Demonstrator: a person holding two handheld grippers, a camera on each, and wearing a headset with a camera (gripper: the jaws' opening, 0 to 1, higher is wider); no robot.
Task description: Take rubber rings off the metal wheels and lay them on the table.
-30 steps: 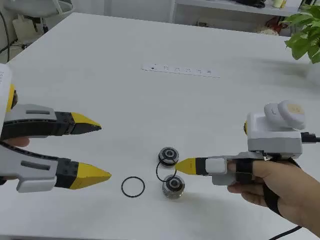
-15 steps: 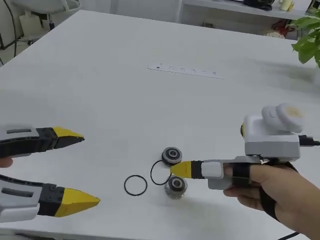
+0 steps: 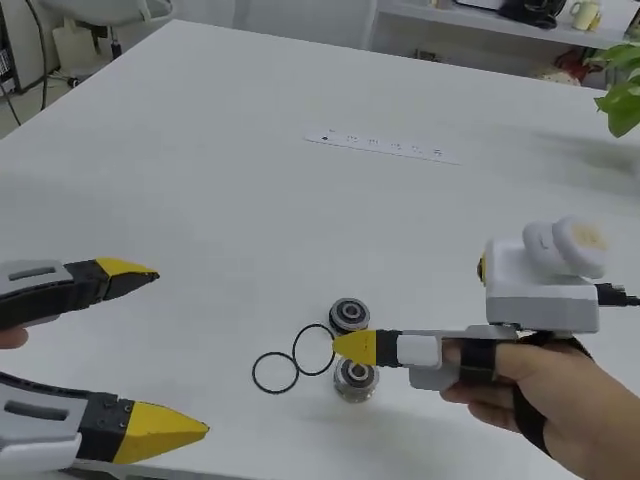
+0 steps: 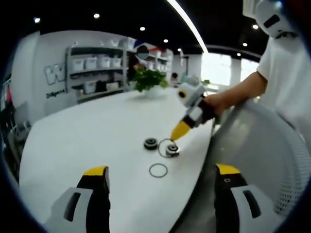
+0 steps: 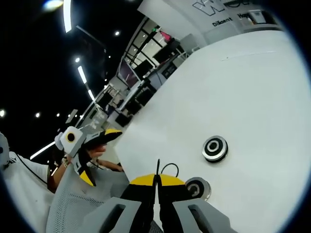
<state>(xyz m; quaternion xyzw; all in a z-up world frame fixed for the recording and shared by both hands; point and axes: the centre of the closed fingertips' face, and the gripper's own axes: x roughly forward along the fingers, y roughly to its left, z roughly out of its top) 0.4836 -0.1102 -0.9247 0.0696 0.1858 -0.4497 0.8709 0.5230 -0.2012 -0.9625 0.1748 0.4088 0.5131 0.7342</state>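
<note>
Two metal wheels (image 3: pixel 349 314) (image 3: pixel 355 379) lie close together on the white table (image 3: pixel 250 200). My right gripper (image 3: pixel 340 346) is shut on a thin black rubber ring (image 3: pixel 312 350), held just left of the wheels and free of both. A second rubber ring (image 3: pixel 274 373) lies flat on the table beside it. My left gripper (image 3: pixel 182 352) is open at the near left, apart from everything. The left gripper view shows the wheels (image 4: pixel 150 143) (image 4: pixel 172 151), the loose ring (image 4: pixel 158 170) and the right gripper (image 4: pixel 174 138). In the right gripper view the jaws (image 5: pixel 156 180) pinch the ring (image 5: pixel 168 168) beside both wheels (image 5: pixel 215 148) (image 5: pixel 197 188).
A white power strip (image 3: pixel 380 145) lies far back on the table. A green plant (image 3: pixel 625 95) stands at the far right edge. The near table edge runs just below the wheels. A mesh chair back (image 4: pixel 257 145) shows to the right in the left gripper view.
The right gripper has drawn the pinched ring leftward, away from the wheels and toward the loose ring. The left gripper has pulled back to the left. The head camera has shifted.
</note>
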